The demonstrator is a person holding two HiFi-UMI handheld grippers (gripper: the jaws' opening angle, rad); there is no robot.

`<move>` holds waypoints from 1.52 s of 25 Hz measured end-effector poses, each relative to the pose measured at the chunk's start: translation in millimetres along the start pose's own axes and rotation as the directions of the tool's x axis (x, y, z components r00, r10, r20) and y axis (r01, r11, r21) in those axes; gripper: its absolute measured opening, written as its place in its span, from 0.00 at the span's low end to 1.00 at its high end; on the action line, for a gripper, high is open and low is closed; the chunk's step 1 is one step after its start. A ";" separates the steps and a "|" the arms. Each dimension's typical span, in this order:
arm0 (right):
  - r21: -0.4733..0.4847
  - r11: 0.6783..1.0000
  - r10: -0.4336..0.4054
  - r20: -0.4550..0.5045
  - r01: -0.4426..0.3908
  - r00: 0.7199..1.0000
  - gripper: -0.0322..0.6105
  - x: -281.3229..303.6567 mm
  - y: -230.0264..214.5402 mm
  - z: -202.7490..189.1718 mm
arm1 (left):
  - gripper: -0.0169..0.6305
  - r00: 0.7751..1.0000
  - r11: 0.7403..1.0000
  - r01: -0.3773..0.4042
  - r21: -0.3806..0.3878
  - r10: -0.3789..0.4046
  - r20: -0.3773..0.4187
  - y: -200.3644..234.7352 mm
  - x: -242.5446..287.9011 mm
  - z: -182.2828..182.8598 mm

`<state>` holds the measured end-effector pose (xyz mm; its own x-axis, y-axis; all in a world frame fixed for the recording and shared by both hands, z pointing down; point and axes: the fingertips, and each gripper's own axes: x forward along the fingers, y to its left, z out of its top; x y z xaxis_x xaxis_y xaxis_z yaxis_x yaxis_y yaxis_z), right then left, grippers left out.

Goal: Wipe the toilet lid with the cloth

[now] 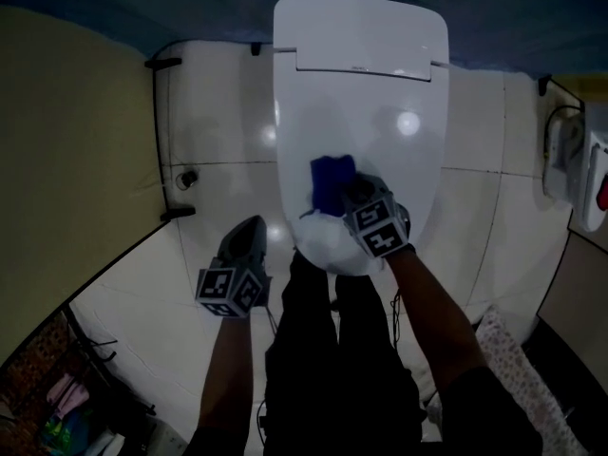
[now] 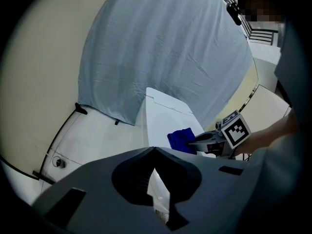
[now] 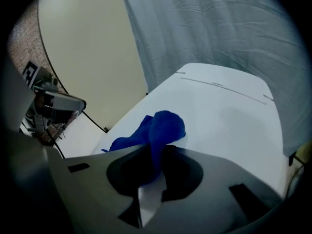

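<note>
The right gripper (image 1: 350, 200) is clamping the crumpled blue cloth (image 1: 331, 180), pressing it onto the front of the closed white plastic toilet lid (image 1: 361, 93) so fabric meets surface; the left gripper (image 1: 249, 231) is hanging aside, jaws together and empty, probably leaving room.

A mock-up bathroom corner — a white toilet (image 1: 361, 112), lid down, stands on glossy white floor tiles (image 1: 218, 122) between plain beige wall panels (image 1: 66, 141), with a creased grey-blue sheet (image 2: 165, 48) hung behind.
</note>
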<state>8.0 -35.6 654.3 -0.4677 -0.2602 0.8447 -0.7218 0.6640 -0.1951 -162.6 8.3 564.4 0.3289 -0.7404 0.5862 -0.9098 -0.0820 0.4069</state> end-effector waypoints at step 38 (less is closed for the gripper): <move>0.037 0.983 -0.182 0.153 0.178 0.971 0.14 -121.0 -56.6 -63.2 | 0.01 0.990 0.990 -0.136 -0.023 0.136 0.020 -40.6 -2.4 -43.4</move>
<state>137.7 2.6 594.7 -0.4009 -0.4805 0.7800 -0.8119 0.5808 -0.0596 -115.4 42.4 576.8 0.1968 -0.7575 0.6224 -0.9401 0.0345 0.3393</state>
